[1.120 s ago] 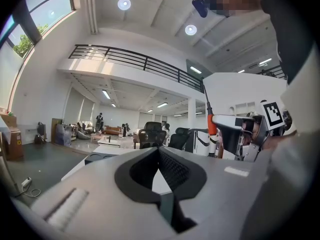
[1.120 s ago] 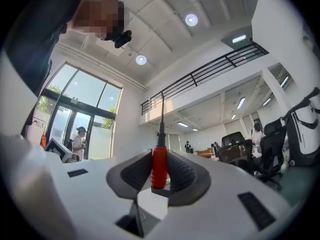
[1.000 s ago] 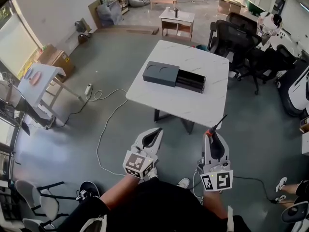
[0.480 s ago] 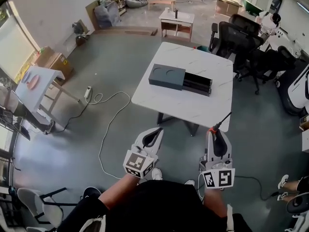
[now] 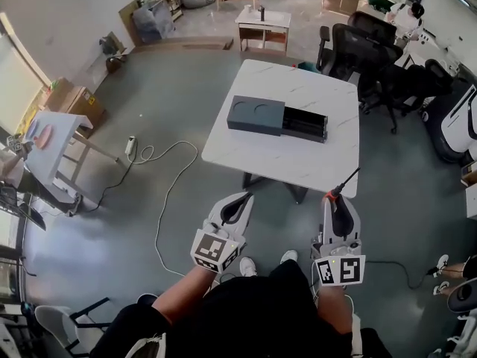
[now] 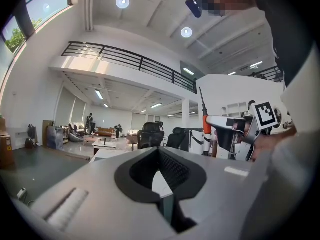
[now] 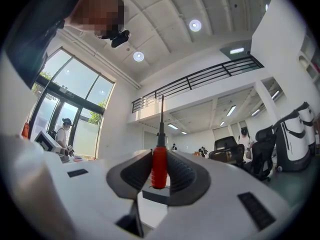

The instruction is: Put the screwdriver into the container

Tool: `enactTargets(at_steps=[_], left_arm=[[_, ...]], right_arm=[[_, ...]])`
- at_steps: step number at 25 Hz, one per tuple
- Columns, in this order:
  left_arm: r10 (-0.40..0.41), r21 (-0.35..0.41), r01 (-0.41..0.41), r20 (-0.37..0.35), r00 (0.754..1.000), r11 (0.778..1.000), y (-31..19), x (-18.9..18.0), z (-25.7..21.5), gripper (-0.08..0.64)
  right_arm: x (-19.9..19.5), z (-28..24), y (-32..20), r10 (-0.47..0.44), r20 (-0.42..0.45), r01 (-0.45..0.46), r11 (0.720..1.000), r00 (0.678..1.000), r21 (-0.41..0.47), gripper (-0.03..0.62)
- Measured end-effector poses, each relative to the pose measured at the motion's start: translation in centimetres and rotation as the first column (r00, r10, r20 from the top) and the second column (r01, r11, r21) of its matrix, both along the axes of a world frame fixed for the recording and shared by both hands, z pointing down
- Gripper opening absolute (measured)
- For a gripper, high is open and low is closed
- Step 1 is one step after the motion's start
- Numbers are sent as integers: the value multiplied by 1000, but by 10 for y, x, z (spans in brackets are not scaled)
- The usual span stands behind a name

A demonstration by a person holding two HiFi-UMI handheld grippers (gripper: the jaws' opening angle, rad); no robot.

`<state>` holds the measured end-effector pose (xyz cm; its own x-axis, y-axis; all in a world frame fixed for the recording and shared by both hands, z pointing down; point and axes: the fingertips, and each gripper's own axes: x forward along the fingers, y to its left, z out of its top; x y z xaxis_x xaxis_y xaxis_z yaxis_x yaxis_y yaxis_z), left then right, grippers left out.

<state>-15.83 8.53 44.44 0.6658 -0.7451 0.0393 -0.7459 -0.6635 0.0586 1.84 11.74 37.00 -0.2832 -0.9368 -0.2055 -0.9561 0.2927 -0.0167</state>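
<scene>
Right tongs (image 5: 337, 200) clamped on the screwdriver (image 7: 159, 166); left tongs (image 5: 240, 203) closed and empty.
I gripped its red handle, the shaft pointing forward toward the white table (image 5: 328, 162). The dark container (image 5: 257, 115) sat on that table, black inner tray showing, well apart from both tongs.

Open workshop floor around a white desk (image 5: 298, 162)
The desk stands on a grey floor (image 5: 112, 222), with black office chairs (image 5: 354, 47) crowded at its far right side. A white cable (image 5: 165, 196) loops over the floor from a power strip (image 5: 130, 146) left of the desk. Farther left are cardboard boxes (image 5: 71, 103) and a tilted white stand (image 5: 56, 136); a small white table (image 5: 264, 19) sits beyond the desk
</scene>
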Motion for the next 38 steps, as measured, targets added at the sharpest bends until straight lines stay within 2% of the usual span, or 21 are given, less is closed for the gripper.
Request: enactTargets(at_steps=[6,19,29,38], left_arm=[[21,-14,-21,5,1000,1000,-13,22,3,9],[11,-10,-11,24,1000,1000,-70,84,-3,9],[-33,-6,34,52,998,999,-114,135,-1,9],[-98,-19,100,81,992,995,-145,148,3,9]], right_arm=[[21,2,-14,18,2,-18,1000,1000,-4,97],[78,3,-72,-8,-6,8,1000,1000,-1,97],[127,20,-121,-55,-17,55,998,998,-31,97],[148,31,-158,-97,-8,96,994,995,-56,97]])
